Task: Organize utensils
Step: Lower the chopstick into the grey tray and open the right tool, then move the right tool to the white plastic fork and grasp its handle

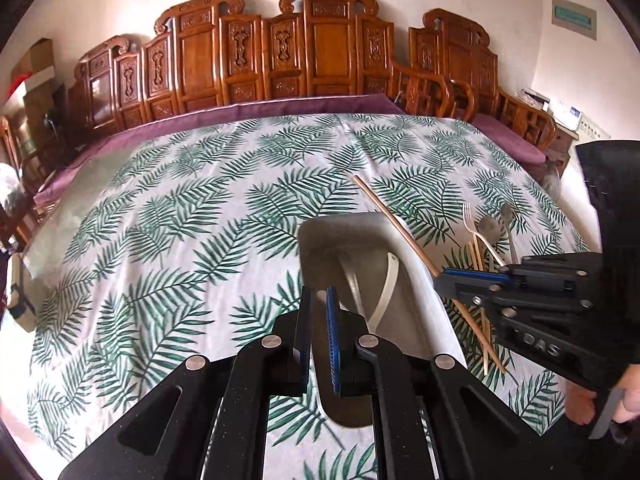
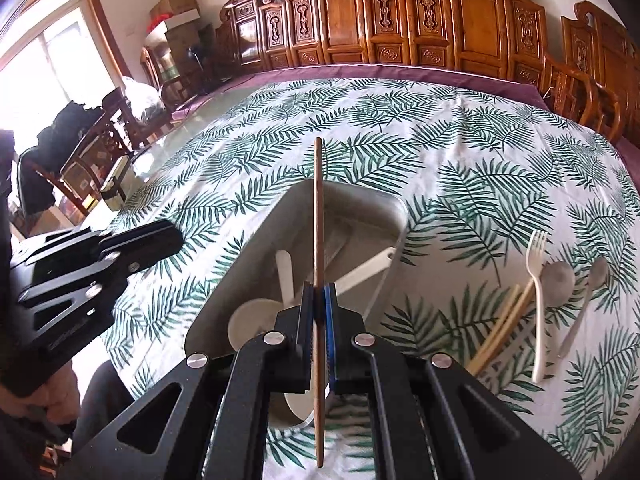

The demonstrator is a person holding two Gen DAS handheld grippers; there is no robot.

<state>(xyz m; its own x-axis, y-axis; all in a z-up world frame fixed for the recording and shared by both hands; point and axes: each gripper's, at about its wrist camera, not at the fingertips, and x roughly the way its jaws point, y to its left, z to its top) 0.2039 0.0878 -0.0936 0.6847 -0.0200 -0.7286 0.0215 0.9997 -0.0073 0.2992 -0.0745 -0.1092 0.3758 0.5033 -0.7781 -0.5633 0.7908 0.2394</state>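
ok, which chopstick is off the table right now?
The dark brown chopstick, clamped in the right gripper above the tray; the paler chopsticks lie on the cloth.

Fern-leaf print tablecloth, white and green (image 1: 180, 216), covers the counter. A purple cushion (image 1: 280, 106) runs along carved reddish wooden bench backs (image 2: 400, 12) behind it. Cardboard boxes (image 2: 176, 0) stacked in the corner, bright window (image 2: 44, 48) nearby.
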